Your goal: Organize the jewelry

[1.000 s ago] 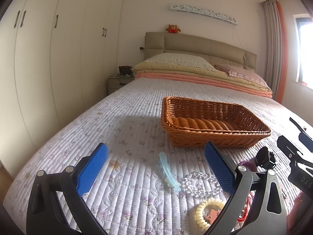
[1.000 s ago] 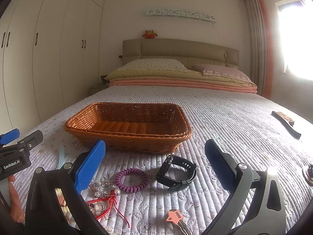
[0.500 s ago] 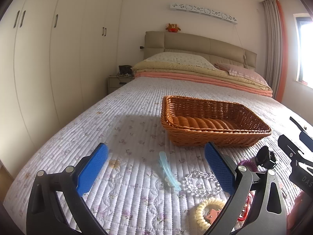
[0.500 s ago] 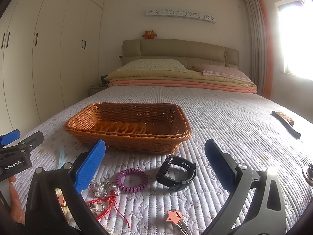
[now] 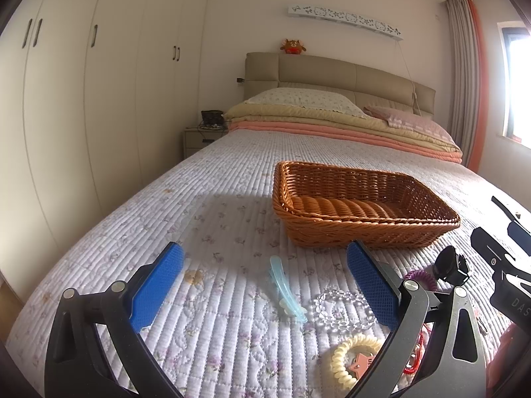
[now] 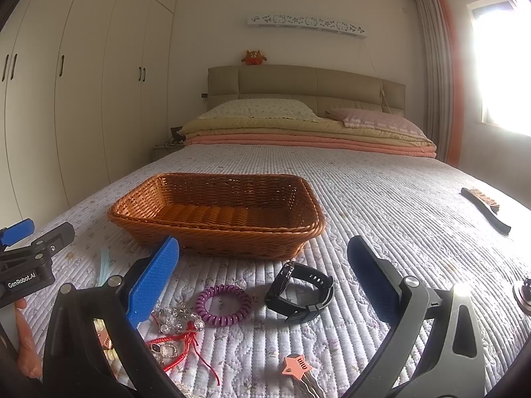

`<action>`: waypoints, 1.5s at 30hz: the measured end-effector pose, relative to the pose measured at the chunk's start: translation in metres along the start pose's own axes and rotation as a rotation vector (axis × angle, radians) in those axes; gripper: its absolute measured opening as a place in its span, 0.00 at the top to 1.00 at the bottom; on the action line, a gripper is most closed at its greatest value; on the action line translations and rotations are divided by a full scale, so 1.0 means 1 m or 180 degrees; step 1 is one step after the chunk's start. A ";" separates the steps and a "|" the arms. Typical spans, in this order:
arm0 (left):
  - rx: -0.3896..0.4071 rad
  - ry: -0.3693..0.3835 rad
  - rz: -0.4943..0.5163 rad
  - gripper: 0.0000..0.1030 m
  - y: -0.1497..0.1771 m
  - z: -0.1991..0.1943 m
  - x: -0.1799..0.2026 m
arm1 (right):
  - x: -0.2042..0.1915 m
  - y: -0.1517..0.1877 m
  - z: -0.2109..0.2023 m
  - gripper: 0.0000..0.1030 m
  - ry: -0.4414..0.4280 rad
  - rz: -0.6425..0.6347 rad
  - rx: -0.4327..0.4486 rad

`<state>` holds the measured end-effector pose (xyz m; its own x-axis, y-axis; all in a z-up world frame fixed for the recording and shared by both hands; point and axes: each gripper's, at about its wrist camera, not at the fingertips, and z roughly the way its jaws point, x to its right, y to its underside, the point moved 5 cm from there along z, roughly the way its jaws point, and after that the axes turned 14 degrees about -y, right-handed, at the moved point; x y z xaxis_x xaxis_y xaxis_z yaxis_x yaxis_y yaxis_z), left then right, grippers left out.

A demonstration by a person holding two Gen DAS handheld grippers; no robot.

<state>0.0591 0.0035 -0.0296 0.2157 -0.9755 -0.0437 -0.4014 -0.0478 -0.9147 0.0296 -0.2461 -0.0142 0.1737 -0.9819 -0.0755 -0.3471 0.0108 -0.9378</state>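
Note:
A brown wicker basket point(image 5: 411, 232) point(image 6: 232, 238) sits empty on the quilted bed. In the left wrist view, my left gripper point(image 5: 265, 282) hovers open over a light blue hair clip point(image 5: 285, 290), with a clear bead bracelet point(image 5: 343, 308) and a cream coil hair tie point(image 5: 351, 358) just right of it. In the right wrist view, my right gripper point(image 6: 264, 278) is open above a black watch point(image 6: 300, 293) and a purple coil hair tie point(image 6: 223, 305). A red cord bracelet point(image 6: 176, 348), clear beads point(image 6: 177, 318) and a pink star clip point(image 6: 296, 366) lie nearer.
A dark brush point(image 6: 486, 209) lies far right on the bed. Folded blankets and pillows point(image 6: 308, 129) are stacked at the headboard. Wardrobes point(image 5: 83, 99) line the left wall. A round metal object point(image 6: 522, 293) shows at the right edge. The other gripper point(image 6: 26, 258) sits at the left.

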 end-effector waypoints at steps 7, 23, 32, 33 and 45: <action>-0.0001 0.0000 0.0001 0.07 0.000 0.000 0.000 | 0.000 0.000 0.000 0.06 0.0001 -0.0002 -0.0001; -0.0095 0.0029 -0.0133 0.07 0.000 0.005 -0.008 | 0.002 0.001 0.004 0.06 -0.0018 0.0035 -0.0054; -0.0749 0.0475 -0.0721 0.15 0.006 0.035 -0.068 | 0.020 0.007 0.005 0.38 -0.0145 0.0227 -0.0357; -0.0827 0.0509 -0.0683 0.21 0.007 0.038 -0.072 | 0.023 0.008 0.003 0.40 -0.0165 0.0265 -0.0391; -0.1548 0.0786 -0.0193 0.50 0.022 0.083 0.003 | 0.091 0.024 0.026 0.56 -0.0320 0.0527 -0.1273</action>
<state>0.1247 0.0172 -0.0831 0.0593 -0.9865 0.1525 -0.7725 -0.1422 -0.6189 0.0613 -0.3305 -0.0525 0.1676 -0.9496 -0.2647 -0.7036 0.0729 -0.7069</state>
